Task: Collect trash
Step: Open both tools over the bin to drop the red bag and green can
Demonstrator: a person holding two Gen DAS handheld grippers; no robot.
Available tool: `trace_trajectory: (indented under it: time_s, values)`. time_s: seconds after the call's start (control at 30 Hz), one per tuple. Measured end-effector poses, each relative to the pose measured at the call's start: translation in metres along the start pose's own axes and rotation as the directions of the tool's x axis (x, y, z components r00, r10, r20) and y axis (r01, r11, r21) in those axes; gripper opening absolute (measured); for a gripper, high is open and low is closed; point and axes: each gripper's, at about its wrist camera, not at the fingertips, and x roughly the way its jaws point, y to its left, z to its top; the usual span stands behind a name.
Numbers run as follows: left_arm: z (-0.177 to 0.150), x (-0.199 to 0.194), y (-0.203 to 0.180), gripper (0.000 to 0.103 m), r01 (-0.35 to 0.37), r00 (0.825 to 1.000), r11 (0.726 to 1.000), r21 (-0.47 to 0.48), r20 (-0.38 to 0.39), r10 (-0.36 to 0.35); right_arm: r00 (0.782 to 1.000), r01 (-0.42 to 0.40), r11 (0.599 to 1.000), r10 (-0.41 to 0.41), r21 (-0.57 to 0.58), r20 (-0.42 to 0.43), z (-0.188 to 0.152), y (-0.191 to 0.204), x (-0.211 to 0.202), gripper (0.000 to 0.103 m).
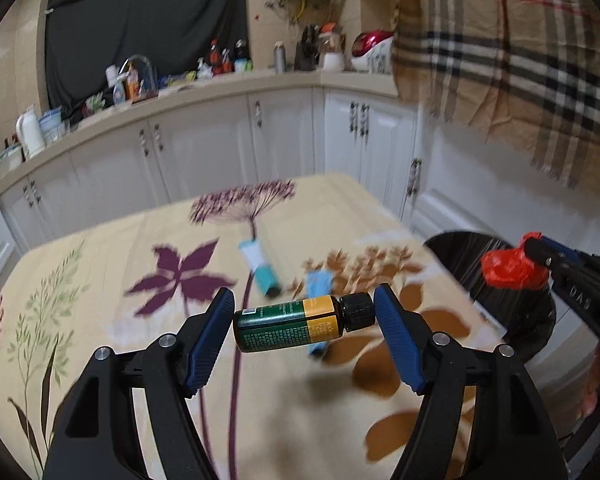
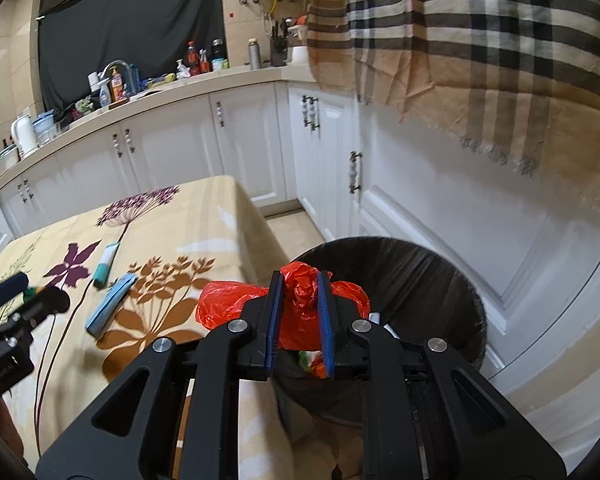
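Observation:
My left gripper (image 1: 304, 320) is shut on a small green and yellow bottle with a black cap (image 1: 300, 322), held sideways above the floral table (image 1: 100, 280). My right gripper (image 2: 300, 316) is shut on a crumpled red plastic bag (image 2: 300, 292) and holds it over the near rim of the black-lined trash bin (image 2: 420, 280), to the right of the table. The red bag (image 1: 508, 268) and bin (image 1: 464, 256) also show in the left wrist view. A teal and white tube (image 2: 106, 262) and a light blue flat packet (image 2: 110, 304) lie on the table.
White kitchen cabinets (image 2: 180, 152) run behind the table, with a cluttered counter (image 2: 140, 88) above them. A plaid cloth (image 2: 480, 52) hangs at the upper right. Some trash lies inside the bin.

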Motion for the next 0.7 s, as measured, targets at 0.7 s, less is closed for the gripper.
trace_trajectory:
  time_s: [0.7]
  values:
    - [0.053, 0.055, -0.106, 0.070, 0.116, 0.988, 0.986, 0.118, 0.088, -0.127, 0.983, 0.181, 0.982, -0.182, 0.044, 0.026, 0.016, -0.060, 0.027, 0.017]
